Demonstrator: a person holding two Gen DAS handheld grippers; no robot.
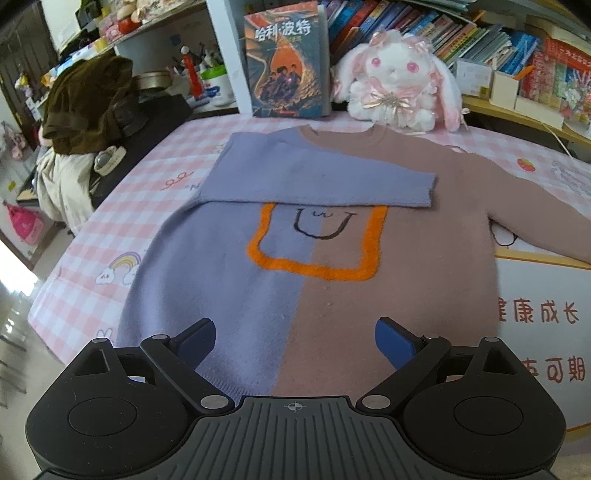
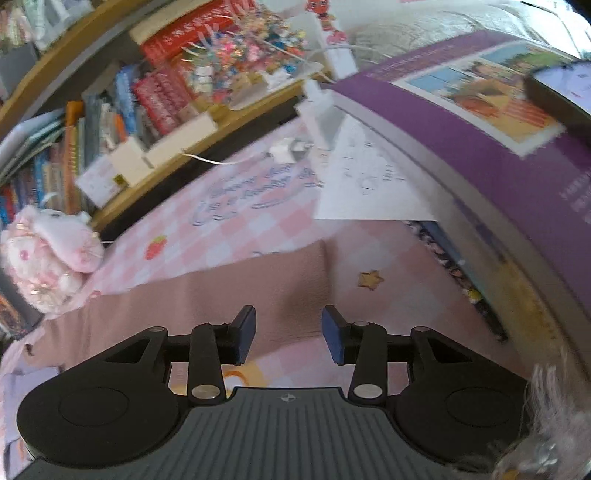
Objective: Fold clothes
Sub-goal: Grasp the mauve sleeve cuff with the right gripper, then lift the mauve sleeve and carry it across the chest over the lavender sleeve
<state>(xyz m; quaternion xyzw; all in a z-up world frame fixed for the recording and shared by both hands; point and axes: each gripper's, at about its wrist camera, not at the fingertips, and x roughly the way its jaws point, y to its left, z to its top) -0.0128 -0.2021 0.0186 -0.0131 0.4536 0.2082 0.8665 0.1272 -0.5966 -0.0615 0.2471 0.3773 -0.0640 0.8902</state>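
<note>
Pink checkered sheet [image 1: 110, 221] is covering the bed, rainbow print [image 1: 123, 264] showing near the left edge. A white-and-pink plush bunny [image 1: 397, 77] is sitting at the far side, right next to a Harry Potter book [image 1: 286, 62] that's standing upright. Rows of books [image 1: 443, 29] are filling the shelves behind them. A dark brown garment [image 1: 88, 107] is piling up at the left. Over on the right wrist view, a big purple book [image 2: 498, 155] is lying at the right, with a white sheet of paper [image 2: 365, 181] just beside it.
</note>
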